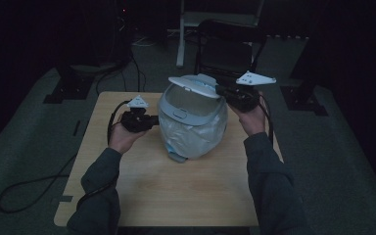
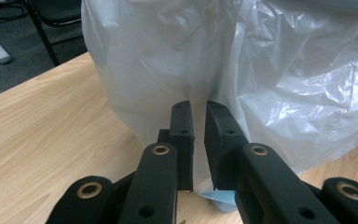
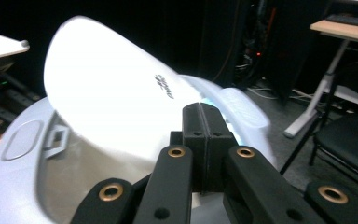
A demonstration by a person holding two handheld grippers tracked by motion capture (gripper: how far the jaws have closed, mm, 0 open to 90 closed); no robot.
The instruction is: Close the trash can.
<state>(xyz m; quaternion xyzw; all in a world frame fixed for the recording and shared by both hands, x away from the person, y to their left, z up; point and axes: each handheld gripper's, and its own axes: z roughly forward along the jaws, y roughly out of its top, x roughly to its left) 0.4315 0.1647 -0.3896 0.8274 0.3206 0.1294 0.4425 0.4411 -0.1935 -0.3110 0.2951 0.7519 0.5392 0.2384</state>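
Forearms in dark sleeves reach in from the near edge of the wooden counter [image 1: 127, 196], one to each side of a small white bin [image 1: 192, 122] standing mid-counter. Left claw [image 2: 199, 122] is clenched on a fold of the plastic liner [image 2: 279, 88] low on the bin's side, probably steadying it, while the right claw [image 3: 206, 122] is clamped on the lid [image 3: 116, 88], holding it tilted open above the rim.

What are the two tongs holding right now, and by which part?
The right tongs pinch the raised bin lid at its edge. The left tongs pinch a fold of the plastic bag at the bin's side.
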